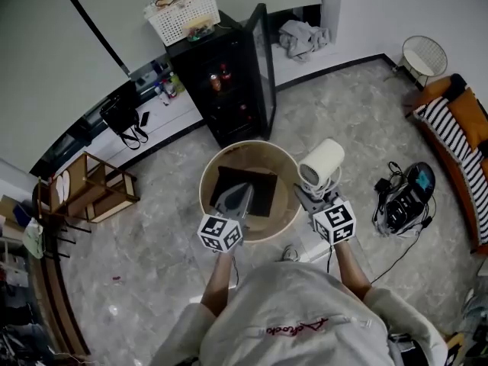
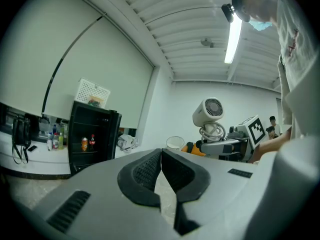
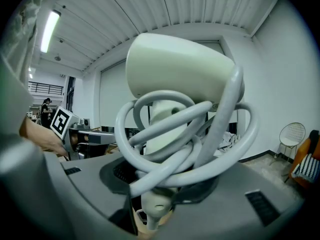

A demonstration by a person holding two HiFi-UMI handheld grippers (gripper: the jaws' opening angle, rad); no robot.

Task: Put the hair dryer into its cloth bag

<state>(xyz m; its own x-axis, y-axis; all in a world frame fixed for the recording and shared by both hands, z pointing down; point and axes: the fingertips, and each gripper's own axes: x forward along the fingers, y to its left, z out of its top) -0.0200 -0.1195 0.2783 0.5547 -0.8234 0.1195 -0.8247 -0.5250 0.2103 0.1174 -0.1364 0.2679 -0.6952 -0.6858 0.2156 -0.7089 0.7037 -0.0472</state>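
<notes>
head view: you stand over a round table (image 1: 207, 175) with the dark bag (image 1: 255, 193) lying flat on it. your right gripper (image 1: 311, 198) grips the handle of the white dryer (image 1: 321, 166), jaws partly apart, holding it upright in the air by the table's right rim. your left gripper (image 1: 233, 202) is closed and empty above the bag. nothing is bagged yet: opening the bag and sliding the dryer in are both left to do.
</notes>
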